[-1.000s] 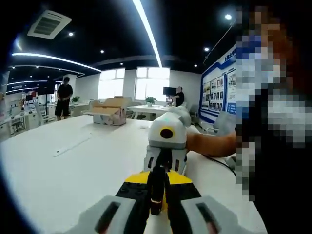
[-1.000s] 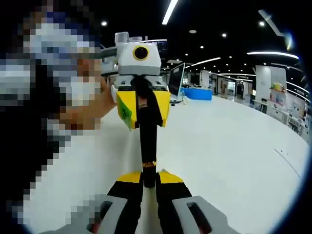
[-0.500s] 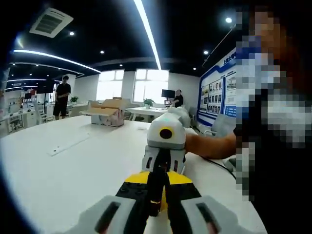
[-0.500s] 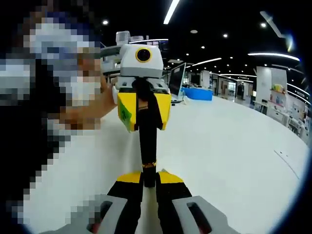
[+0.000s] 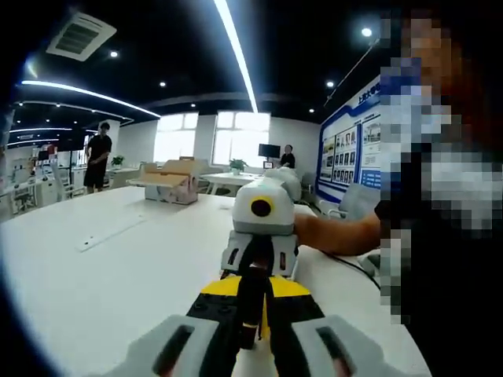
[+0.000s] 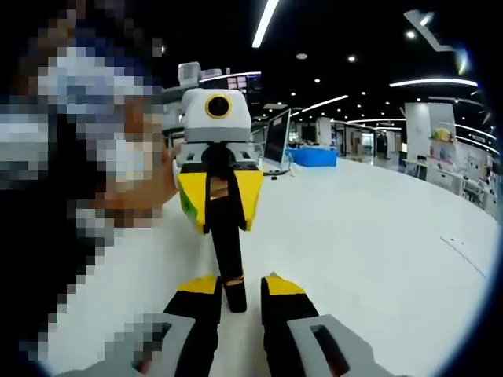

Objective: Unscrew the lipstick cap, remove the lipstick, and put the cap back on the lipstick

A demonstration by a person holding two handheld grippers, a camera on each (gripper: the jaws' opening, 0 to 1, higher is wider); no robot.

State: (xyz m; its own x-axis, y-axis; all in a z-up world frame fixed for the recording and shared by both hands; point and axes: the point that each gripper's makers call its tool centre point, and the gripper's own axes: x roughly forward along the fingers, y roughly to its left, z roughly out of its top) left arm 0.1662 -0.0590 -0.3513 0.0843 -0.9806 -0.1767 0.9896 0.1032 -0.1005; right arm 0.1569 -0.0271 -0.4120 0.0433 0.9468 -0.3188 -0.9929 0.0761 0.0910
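A slim black lipstick [image 5: 250,310] with a thin gold band is clamped between the yellow-tipped jaws of my left gripper [image 5: 253,287], which is shut on it. Facing it across the tube is my right gripper [image 5: 259,258], held by a person's hand [image 5: 338,232]. In the right gripper view the lipstick [image 6: 228,243] runs from the left gripper [image 6: 218,188] down to my right gripper [image 6: 240,287]. The right jaws stand apart on either side of the tube's near end, with a gap showing on each side. Both are held above a white table [image 6: 377,236].
A cardboard box [image 5: 174,179] sits far back on the table, and a dark cable [image 5: 355,265] lies at the right. A monitor [image 6: 277,138] stands behind the left gripper. A person [image 5: 98,157] stands far off at the left.
My right gripper's jaws have spread apart and let go of the lipstick's end. The left gripper keeps its hold on the tube.
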